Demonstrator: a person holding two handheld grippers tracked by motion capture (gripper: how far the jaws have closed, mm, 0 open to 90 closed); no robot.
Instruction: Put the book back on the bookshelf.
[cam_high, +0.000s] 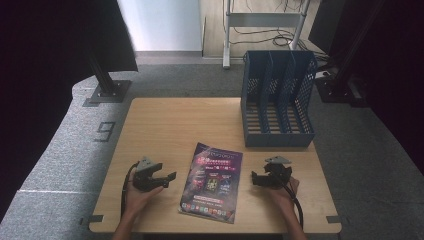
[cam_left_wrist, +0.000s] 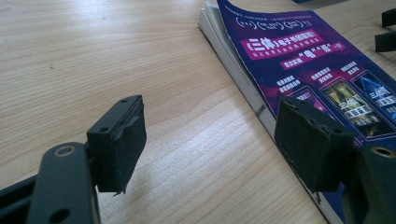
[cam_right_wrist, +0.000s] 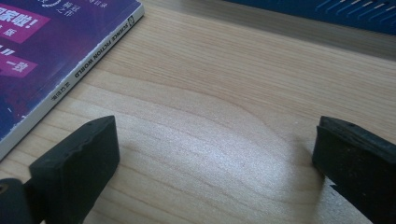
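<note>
Nothing started yet, by my read: the glossy purple-covered magazine (cam_high: 212, 181) lies flat, untouched, near the front edge of the pale wooden table (cam_high: 170, 125), between my two tools. Left gripper (cam_high: 169, 179) sits just beside its page edge, jaws apart, empty; right gripper (cam_high: 256, 178) near the white spine, jaws likewise spread. Cover corner curls up slightly. The blue mesh three-slot file rack (cam_high: 278, 100) stands empty behind; lifting and slotting probably remain.

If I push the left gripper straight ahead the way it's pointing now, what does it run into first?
Most likely the magazine. The left gripper is open with nothing between its jaws, just bare table, and the magazine's page edge lies just ahead beside the right-hand jaw. Depth is hard to judge, so that jaw may catch it first.
</note>
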